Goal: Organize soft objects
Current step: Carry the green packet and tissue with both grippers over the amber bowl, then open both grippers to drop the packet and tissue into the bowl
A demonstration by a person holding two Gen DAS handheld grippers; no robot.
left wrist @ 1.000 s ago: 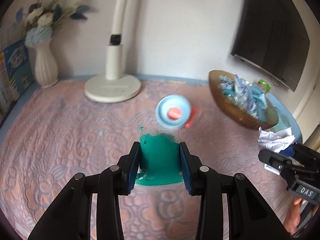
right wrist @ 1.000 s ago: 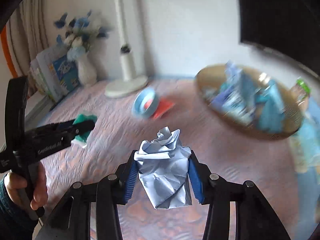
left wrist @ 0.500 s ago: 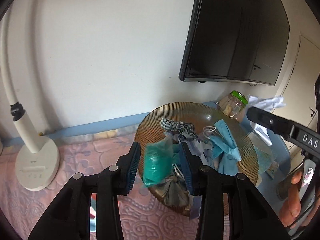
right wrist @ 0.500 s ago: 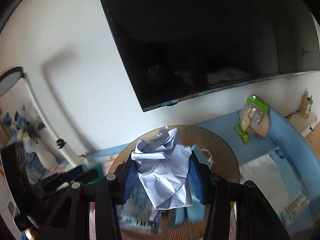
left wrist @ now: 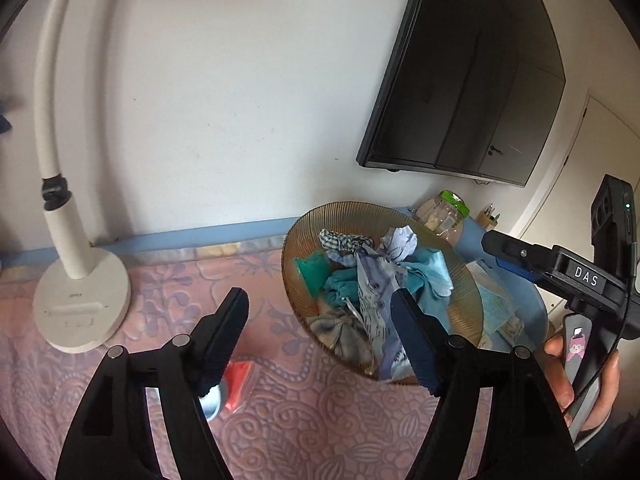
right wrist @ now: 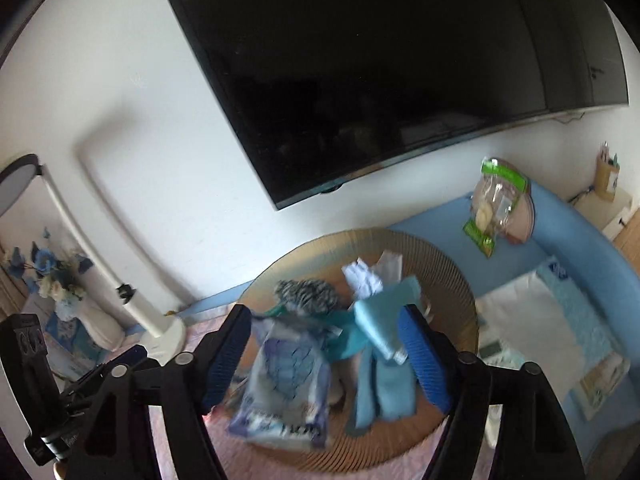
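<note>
L gripper (left wrist: pixel 320 320): jaws opening, wide apart, nothing btwn pads. R gripper (right wrist: pixel 326 344): jaws also opening, nothing gripped; a hand (left wrist: pixel 576 376) holds its handle, seen at right of L view. Both sit just short of the wicker basket (left wrist: pixel 464 280), pointing down at it. Inside the basket: green pouch (left wrist: pixel 312 274) at left edge, crumpled white paper (left wrist: pixel 400 242) near far rim, checked cloth (left wrist: pixel 340 240), blue cloths (right wrist: pixel 380 328), printed packet (right wrist: pixel 286 380) at near side. Basket rests on pink patterned cover (left wrist: pixel 320 420). White lamp base (left wrist: pixel 80 304) well to the left; red item (left wrist: pixel 238 376) near L finger.
</note>
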